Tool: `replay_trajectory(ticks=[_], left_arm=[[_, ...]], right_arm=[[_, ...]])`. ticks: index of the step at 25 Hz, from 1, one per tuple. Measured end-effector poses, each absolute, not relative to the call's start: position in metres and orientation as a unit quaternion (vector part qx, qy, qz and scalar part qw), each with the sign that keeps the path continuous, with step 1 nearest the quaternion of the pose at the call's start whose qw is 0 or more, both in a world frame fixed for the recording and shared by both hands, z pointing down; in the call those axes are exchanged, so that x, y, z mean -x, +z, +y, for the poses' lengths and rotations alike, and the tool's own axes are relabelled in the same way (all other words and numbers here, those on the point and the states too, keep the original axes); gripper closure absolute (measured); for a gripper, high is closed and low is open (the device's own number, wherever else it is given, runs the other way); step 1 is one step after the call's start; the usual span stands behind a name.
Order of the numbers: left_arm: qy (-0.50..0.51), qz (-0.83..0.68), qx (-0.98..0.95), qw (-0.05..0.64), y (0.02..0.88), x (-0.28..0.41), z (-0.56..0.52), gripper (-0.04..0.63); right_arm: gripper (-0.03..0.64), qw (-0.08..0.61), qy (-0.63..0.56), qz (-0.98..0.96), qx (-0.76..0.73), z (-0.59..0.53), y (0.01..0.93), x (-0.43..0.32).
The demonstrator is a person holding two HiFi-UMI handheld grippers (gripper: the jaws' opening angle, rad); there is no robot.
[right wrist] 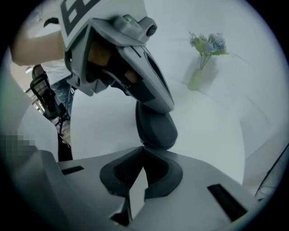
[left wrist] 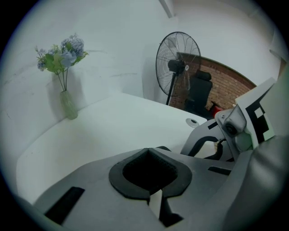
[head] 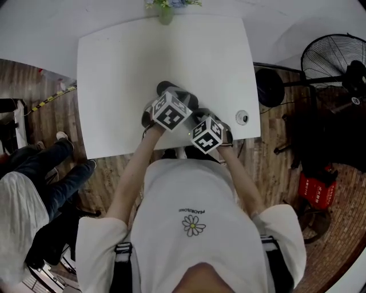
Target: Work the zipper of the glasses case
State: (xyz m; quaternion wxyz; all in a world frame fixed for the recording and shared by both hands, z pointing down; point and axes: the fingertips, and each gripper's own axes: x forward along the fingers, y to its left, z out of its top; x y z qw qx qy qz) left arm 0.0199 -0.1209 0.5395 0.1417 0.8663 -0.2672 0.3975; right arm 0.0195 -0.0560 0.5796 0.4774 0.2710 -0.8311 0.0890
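A dark grey oval glasses case (right wrist: 156, 126) lies near the front edge of the white table (head: 126, 68). In the head view the case (head: 164, 87) is mostly hidden under both marker cubes. My left gripper (right wrist: 154, 106) is shut and comes down onto the case's far half from above. In its own view only a dark sliver of the case (left wrist: 163, 148) shows past the left gripper (left wrist: 156, 151). My right gripper (right wrist: 143, 146) is shut, its tips against the case's near end. Whether the zipper pull is pinched there cannot be seen.
A green vase of blue flowers (head: 166, 11) stands at the table's far edge. A small round white object (head: 242, 118) lies near the right front corner. A black fan (head: 334, 57) and a red box (head: 317, 191) stand right of the table. A seated person's legs (head: 40, 171) are on the left.
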Motion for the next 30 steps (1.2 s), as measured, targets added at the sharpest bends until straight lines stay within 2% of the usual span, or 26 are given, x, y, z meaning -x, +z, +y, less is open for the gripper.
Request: replay_trajectory(ticks=[3,6,16,24,30], left_arm=[[0.401,-0.265,-0.863,0.157,0.541,-0.017,-0.117,0.58],[0.411,-0.267,-0.86,0.141,0.541,-0.017,-0.119,0.58],[0.418,-0.276,-0.856,0.13,0.54,-0.016,-0.136,0.58],[0.407,-0.291,-0.857,0.125,0.539,-0.016,-0.141,0.58],[0.406,-0.264,-0.86,0.162,0.539,-0.007,-0.139,0.58]], right_arm=[[0.611,0.501,0.071,-0.816,-0.279,-0.065,0.589,-0.036],[0.611,0.508,0.065,-0.808,-0.29,-0.08,0.593,-0.048],[0.611,0.492,0.065,-0.813,-0.305,-0.101,0.581,-0.051],[0.611,0.458,0.078,-0.845,-0.265,-0.075,0.573,0.012],[0.611,0.447,0.077,-0.859,-0.237,-0.072,0.572,0.039]])
